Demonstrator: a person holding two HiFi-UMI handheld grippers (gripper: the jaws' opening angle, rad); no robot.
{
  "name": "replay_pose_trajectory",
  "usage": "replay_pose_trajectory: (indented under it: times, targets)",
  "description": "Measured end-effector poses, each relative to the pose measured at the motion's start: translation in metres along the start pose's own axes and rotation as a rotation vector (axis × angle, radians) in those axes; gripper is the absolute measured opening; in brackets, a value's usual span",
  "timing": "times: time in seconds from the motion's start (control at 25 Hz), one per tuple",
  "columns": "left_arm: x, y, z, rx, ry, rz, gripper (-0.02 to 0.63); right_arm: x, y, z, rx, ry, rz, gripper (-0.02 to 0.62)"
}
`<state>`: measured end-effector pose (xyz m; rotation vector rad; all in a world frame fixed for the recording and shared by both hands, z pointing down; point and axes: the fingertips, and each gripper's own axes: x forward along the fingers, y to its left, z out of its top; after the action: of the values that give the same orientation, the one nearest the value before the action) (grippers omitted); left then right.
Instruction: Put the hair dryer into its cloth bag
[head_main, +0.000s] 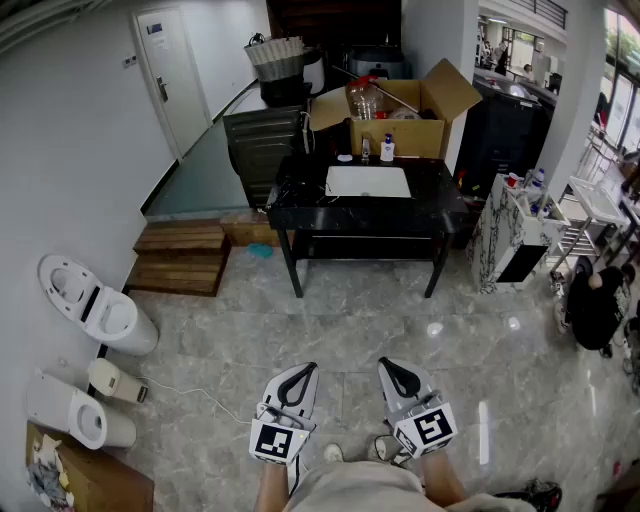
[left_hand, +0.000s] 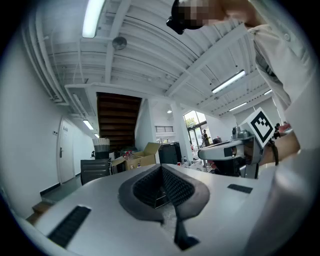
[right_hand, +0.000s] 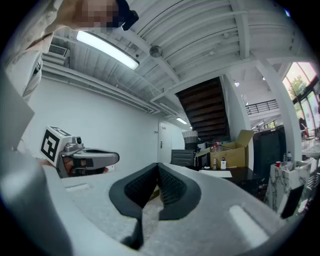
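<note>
Head view: left gripper (head_main: 297, 375) and right gripper (head_main: 393, 368) level, near, jaws closed on nothing — likely idle before approach; far black table (head_main: 300, 195) well apart, hair dryer and bag not discernible.

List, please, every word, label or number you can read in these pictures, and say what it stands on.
No text here is readable.
Blue door sign: too small to read.
Labels on the small bottles: too small to read.
Marker cubes: black-and-white square patterns only, no letters.
</note>
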<state>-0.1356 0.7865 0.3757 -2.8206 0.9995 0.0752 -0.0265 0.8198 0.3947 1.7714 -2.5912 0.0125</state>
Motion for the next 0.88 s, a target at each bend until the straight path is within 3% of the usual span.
replay_pose_trajectory:
  times: [0.28,0.48,0.88]
  targets:
    - [-0.026,0.049,-0.026,-0.075,0.088,0.051,0.005,0.032,0.021,-0.011,-0.018,0.038,-0.063,0.005]
    - [-0.023,0.063,-0.031,-0.087,0.078,0.037,0.005,0.041,0.026,-0.014,-0.025,0.040,-0.093,0.005]
    - [-0.004,0.086,-0.051,-0.102,0.145,0.073,0.005,0.069,0.015,-0.019,-0.028,0.045,-0.065,0.006]
